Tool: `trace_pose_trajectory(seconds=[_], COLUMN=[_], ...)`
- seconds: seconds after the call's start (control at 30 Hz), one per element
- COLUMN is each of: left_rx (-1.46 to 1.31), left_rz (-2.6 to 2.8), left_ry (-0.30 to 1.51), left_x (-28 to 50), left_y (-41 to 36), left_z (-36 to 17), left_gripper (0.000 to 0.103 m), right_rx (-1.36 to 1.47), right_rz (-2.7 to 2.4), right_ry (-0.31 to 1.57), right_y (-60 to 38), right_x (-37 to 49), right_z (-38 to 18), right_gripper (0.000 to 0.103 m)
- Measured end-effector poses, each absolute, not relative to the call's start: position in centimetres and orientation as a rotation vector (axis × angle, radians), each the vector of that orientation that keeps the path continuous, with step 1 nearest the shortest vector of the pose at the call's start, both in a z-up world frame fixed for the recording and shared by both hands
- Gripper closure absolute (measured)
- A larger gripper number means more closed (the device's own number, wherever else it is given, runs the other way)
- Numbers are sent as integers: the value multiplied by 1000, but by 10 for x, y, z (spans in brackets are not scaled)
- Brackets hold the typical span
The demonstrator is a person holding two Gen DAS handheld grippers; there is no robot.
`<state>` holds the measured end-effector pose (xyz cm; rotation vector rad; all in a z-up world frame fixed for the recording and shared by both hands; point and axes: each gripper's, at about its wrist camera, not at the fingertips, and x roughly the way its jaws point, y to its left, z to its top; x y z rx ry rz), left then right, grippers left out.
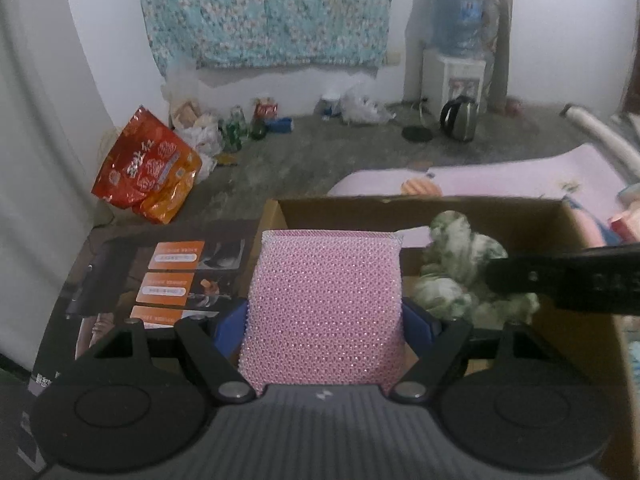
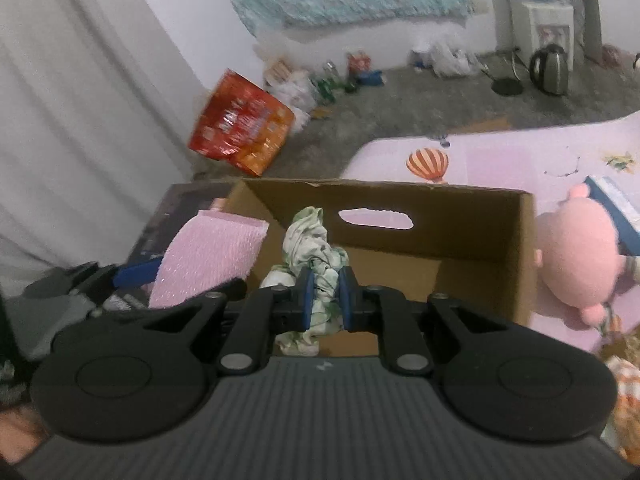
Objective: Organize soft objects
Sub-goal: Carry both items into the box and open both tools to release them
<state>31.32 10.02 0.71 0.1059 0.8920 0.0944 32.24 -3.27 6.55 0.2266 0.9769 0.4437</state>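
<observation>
Left wrist view shows the pink mesh sponge [image 1: 324, 308] clamped in the left tool [image 1: 324, 320] above the cardboard box [image 1: 420, 210], while the green-white cloth [image 2: 316, 264] is pinched in the right tool [image 2: 325, 300] over the box floor, so both should be lowered well inside before being released.

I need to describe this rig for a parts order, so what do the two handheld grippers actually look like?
Both look alike. The left gripper and right gripper each have a grey ribbed body with a small pale logo, two round black discs at its sides, and black angled linkage arms joined by silver rivets. Their fingers carry blue pads. White lettering marks the right gripper's black finger in the left wrist view. No cables or sleeves show.
</observation>
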Motion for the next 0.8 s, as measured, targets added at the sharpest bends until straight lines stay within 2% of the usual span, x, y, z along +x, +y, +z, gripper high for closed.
trace_pose_trajectory(seconds=[0.3,0.6,0.8], left_rx=[155,232,225], left_rz=[139,186,185], left_ry=[982,1008,1011], left_x=[342,357,358], left_y=[91,77,77], left_z=[-33,-50,-49], left_gripper=[21,18,15], right_rx=[321,346,361], right_rz=[407,397,410], right_ry=[1111,1150,1151], right_y=[-14,-21,-29], right_x=[388,405,406], right_z=[-6,-42,-42], right_gripper=[90,87,83])
